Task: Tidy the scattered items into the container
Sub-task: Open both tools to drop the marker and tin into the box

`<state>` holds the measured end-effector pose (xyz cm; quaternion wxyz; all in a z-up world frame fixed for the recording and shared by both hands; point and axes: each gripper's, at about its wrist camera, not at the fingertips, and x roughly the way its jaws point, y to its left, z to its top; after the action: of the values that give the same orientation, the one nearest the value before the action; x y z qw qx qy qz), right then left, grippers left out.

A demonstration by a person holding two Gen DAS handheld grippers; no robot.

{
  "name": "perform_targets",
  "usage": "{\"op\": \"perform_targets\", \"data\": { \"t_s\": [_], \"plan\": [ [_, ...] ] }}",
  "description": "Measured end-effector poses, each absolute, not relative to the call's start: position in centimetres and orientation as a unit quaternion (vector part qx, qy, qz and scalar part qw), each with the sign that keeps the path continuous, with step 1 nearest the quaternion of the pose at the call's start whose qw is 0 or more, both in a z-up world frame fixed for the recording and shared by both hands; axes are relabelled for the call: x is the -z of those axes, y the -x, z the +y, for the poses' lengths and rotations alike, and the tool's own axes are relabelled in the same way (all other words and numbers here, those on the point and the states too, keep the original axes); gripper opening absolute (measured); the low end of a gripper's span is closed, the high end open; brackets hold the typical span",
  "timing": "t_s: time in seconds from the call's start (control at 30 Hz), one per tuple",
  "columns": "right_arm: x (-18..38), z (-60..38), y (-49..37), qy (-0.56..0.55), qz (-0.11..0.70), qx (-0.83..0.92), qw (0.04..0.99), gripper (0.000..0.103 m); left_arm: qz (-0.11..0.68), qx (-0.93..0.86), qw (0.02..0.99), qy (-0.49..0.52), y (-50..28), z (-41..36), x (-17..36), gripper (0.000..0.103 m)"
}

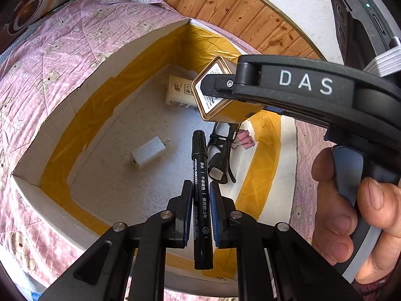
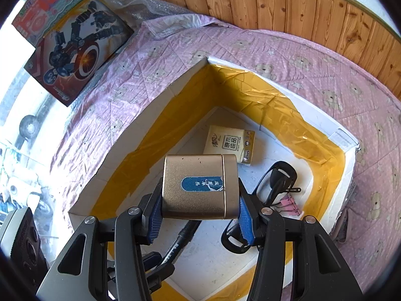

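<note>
A white foam box [image 1: 37, 130] [image 2: 140, 123] lined with yellow tape sits on a pink bedspread. My left gripper [image 1: 201, 188] is shut on a black marker [image 1: 200, 165], held over the box floor. My right gripper [image 2: 199, 213] is shut on a gold tin [image 2: 198, 185] [image 1: 220, 95], also above the box; the right gripper [image 1: 218, 85] reaches in from the right in the left wrist view. Inside the box lie a tissue pack [image 1: 178, 95] [image 2: 231, 143], a white charger [image 1: 149, 151], black glasses [image 1: 221, 155] [image 2: 278, 178] and pink binder clips [image 1: 245, 138] [image 2: 288, 204]. The marker [image 2: 180, 240] shows below the tin.
The pink bear-print bedspread [image 2: 275, 55] surrounds the box. A toy carton [image 2: 77, 47] lies at the bed's far left. Wooden wall panelling [image 2: 288, 2] runs behind. A person's hand [image 1: 351, 215] grips the right gripper's handle.
</note>
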<state>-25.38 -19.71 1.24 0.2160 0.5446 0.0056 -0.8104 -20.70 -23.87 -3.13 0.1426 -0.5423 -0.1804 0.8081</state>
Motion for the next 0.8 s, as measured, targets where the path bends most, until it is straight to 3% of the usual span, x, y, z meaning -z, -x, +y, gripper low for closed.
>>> {"op": "perform_targets", "data": {
  "t_s": [0.2,0.8],
  "plan": [
    [-1.2,-19.2,25.2,-0.542,0.001,0.814,0.208,0.054,-0.181,-0.804,0.155,0.545,21.0,-23.8,3.0,0.029],
    [-2.5,-19.1,21.6,-0.528,0.024,0.822,0.21,0.054,-0.157,-0.823,0.131,0.53,19.3,-24.4,1.6,0.034]
  ]
}}
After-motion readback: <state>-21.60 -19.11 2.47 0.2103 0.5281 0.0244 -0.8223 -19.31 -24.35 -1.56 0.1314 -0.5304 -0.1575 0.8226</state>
